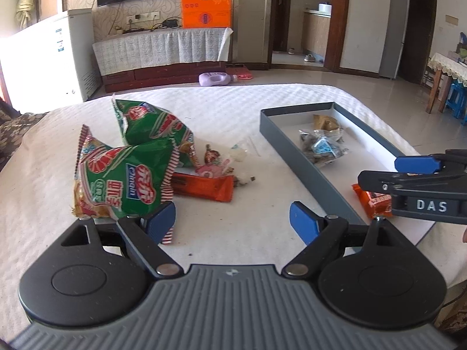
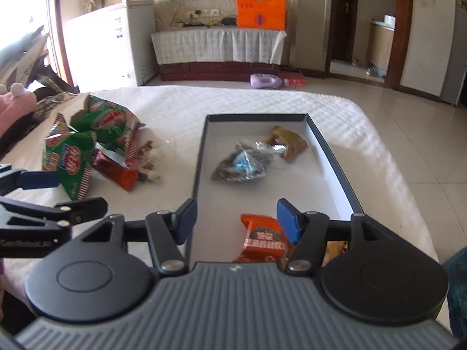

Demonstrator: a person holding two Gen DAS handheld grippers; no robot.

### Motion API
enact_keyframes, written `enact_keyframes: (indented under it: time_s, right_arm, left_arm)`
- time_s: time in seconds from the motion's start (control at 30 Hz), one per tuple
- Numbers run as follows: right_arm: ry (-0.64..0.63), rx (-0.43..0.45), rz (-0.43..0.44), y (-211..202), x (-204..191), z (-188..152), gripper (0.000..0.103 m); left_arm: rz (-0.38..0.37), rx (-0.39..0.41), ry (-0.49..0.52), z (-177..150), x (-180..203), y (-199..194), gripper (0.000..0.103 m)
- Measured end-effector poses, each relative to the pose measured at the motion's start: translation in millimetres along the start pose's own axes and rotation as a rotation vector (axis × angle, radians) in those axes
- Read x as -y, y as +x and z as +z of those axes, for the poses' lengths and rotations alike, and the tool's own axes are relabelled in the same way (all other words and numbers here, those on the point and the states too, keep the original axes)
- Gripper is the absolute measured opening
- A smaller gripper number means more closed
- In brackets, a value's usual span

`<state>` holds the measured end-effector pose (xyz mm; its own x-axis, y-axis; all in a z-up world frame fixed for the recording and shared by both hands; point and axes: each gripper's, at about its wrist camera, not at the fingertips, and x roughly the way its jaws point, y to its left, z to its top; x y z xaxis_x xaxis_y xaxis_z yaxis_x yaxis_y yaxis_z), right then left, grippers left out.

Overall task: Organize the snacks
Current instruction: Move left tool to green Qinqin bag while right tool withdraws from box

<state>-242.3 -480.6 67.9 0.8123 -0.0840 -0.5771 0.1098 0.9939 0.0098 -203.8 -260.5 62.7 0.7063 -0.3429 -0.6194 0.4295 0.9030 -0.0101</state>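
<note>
A pile of snacks lies on the white tablecloth: two green chip bags [image 1: 122, 175] [image 2: 73, 157], an orange-red bar [image 1: 204, 186] [image 2: 116, 169] and small wrapped candies [image 1: 213, 157]. A grey-blue tray [image 1: 280, 143] [image 2: 198, 157] holds a clear seed packet [image 1: 321, 148] [image 2: 242, 163], a brown packet [image 2: 289, 141] and an orange packet [image 2: 264, 239] [image 1: 373, 201] at its near end. My left gripper [image 1: 233, 221] is open and empty, just right of the near green bag. My right gripper [image 2: 236, 221] is open, above the orange packet.
The table's far edge [image 1: 233, 86] drops to a tiled floor with a purple bottle [image 1: 216, 78]. A TV cabinet with an orange box [image 1: 205, 7] stands behind. A white freezer [image 1: 49, 58] is at left. Blue stools [image 1: 455, 99] stand at right.
</note>
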Motion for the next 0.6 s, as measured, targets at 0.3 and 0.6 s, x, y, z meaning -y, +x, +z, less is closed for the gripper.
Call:
enact_keyframes:
  time_s: [0.3,0.6]
  right_arm:
    - [-0.048,0.009,0.056,4,-26,5,0.066]
    - [-0.064,0.004,0.126,17,-58,11,0.066]
  left_arm:
    - [0.128,0.013,-0.065,4,-38,0,0.09]
    - [0.223,0.006,-0.113,8,-79,1,0.096]
